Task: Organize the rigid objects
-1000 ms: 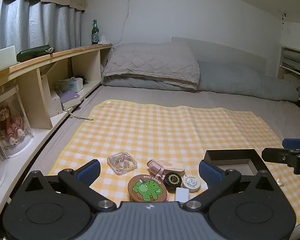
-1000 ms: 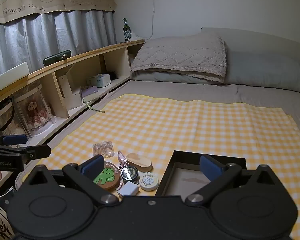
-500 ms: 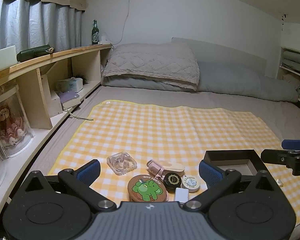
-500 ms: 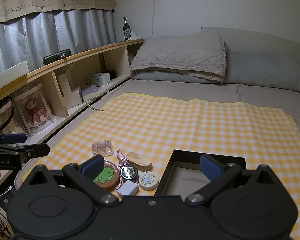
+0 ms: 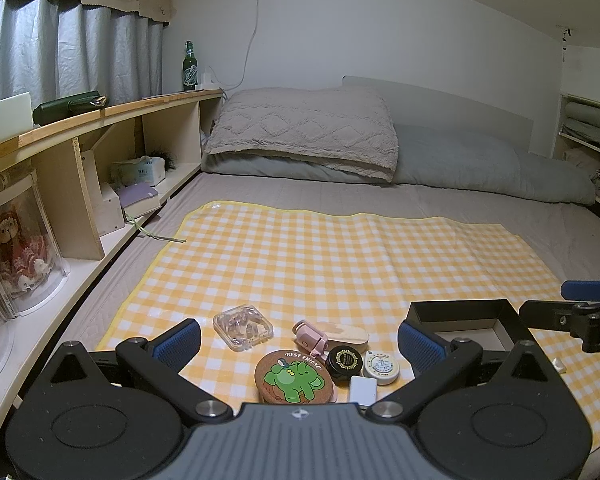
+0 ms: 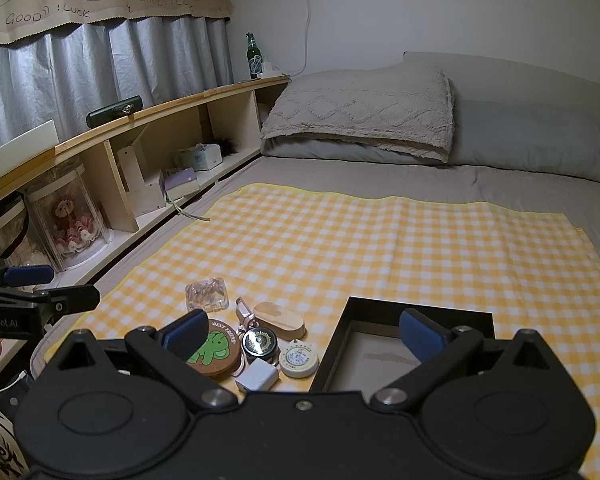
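A cluster of small objects lies on the yellow checked mat (image 5: 340,256): a clear plastic case (image 5: 243,327), a round cork coaster with a green elephant (image 5: 295,377), a pink gadget (image 5: 310,337), a wooden oval piece (image 5: 350,333), a black round tin (image 5: 343,364), a white round tape measure (image 5: 381,368) and a white cube (image 5: 363,389). An open black box (image 6: 404,344) stands right of them. My left gripper (image 5: 299,340) is open and empty, just before the cluster. My right gripper (image 6: 300,330) is open and empty, between cluster and box.
A wooden shelf unit (image 5: 88,160) runs along the left with a doll case (image 5: 16,248), tissue box and a green bottle (image 5: 189,66). Pillows (image 5: 308,136) lie at the bed's head. The right gripper shows at the left view's right edge (image 5: 580,312).
Both grippers have shifted only slightly; the view has barely changed and no object has moved.
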`<state>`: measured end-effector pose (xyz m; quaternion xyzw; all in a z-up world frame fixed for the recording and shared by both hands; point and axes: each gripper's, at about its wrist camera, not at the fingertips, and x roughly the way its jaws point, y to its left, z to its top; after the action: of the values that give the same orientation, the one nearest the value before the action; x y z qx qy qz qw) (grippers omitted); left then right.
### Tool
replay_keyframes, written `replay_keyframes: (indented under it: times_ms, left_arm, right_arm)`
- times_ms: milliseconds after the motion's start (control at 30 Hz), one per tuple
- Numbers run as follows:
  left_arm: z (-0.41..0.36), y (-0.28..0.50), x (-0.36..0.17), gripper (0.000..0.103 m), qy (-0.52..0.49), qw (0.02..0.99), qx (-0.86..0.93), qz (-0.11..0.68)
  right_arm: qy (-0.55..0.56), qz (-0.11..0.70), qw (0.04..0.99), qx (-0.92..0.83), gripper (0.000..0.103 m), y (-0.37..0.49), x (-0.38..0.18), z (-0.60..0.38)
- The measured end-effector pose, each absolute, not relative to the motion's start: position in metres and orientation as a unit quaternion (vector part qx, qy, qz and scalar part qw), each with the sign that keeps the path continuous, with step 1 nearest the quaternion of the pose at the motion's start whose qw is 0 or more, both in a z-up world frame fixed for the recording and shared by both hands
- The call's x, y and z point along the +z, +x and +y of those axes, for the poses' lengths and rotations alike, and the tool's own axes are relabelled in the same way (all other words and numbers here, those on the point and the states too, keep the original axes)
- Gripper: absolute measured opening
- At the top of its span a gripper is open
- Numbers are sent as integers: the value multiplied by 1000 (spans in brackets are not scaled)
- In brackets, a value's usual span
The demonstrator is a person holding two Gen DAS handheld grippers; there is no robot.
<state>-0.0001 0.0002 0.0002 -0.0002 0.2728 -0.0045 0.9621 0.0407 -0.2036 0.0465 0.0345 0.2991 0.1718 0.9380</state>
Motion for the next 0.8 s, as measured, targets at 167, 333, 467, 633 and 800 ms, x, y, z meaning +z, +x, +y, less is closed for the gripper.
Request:
replay_keyframes:
  times_ms: [167,333,467,633,800]
  left_arm:
    - [0,0,0,103,0,962,-4,272]
    - [0,0,0,103,0,962,-3,272]
    - [0,0,0,103,0,962,-4,272]
    - [0,0,0,103,-1,962,-4,272]
    - [0,0,0,103,-1,962,-4,272]
  right_arm:
    - [33,300,938,172,103,41,45,-203]
    - [34,300,938,172,103,41,45,-203]
    - [33,300,938,172,103,41,45,-203]
    - [33,301,938,172,103,40,45,-203]
    - [33,300,937,173,103,39,43,-201]
